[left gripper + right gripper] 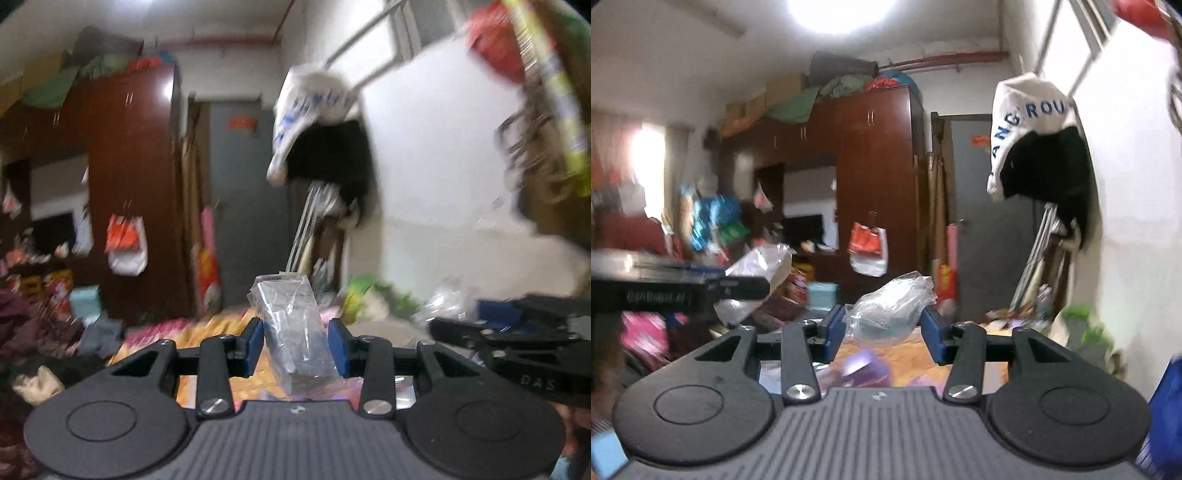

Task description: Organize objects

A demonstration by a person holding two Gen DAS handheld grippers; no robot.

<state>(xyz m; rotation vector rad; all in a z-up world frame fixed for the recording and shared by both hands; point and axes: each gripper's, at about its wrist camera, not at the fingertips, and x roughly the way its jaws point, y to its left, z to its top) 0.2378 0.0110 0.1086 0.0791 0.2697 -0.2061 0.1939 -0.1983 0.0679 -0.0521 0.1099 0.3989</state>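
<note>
**Both grippers carry plastic packets over a cluttered bed**

We see the left gripper (298, 341) clenched on a clear packet (295, 332) standing upright between its 2 blue pads. The right gripper (882, 328) grasps a crumpled plastic bag (890, 306). Below lies an orange patterned bedspread (908, 354). At 12 o'clock stands a grey door (251, 192); at 10 o'clock, a dark red wardrobe (875, 177); at 2 o'clock, a white wall (436, 147).

Contents of the clear packet (295, 332) unreadable (motion blur); floor clutter (713, 225) smeared.
</note>
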